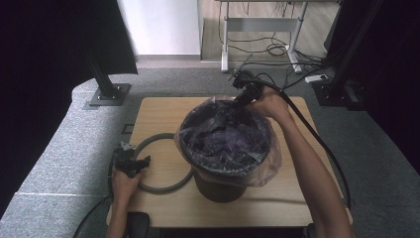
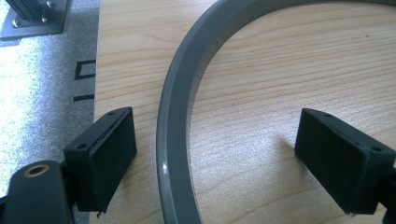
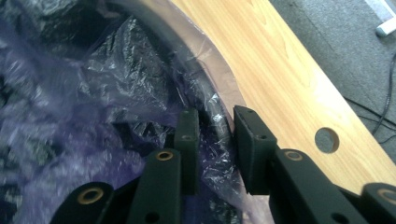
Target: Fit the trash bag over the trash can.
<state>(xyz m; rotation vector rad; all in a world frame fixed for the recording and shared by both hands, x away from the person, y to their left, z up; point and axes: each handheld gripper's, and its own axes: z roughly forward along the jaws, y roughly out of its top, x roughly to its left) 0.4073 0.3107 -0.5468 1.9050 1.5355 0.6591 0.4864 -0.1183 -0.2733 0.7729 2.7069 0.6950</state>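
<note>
We work at a wooden table [image 1: 158,111] with a dark bin [image 1: 220,186] standing near its middle, lined with a thin purple-tinted plastic bag [image 1: 225,141] whose edge folds out over the rim. To the left of the bin a grey ring [image 1: 163,188] lies flat on the wood, touching or nearly touching the bin's base.

At the far right of the bin rim, our right gripper [image 3: 212,140] straddles the rim with the bag film over it. One jaw sits inside the bin and one outside, narrowed but seemingly not yet pinching; we count it as released. To do this well, we should close on the film and rim squarely, taking enough plastic that it does not slip, and pull gently so the thin film does not tear.

Our left gripper [image 2: 215,154] rests at the near left of the ring with its jaws spread wide, one on each side of the ring's band and touching neither. We judge it is waiting to lift the ring, which should go on only once the bag lies even all round.
</note>
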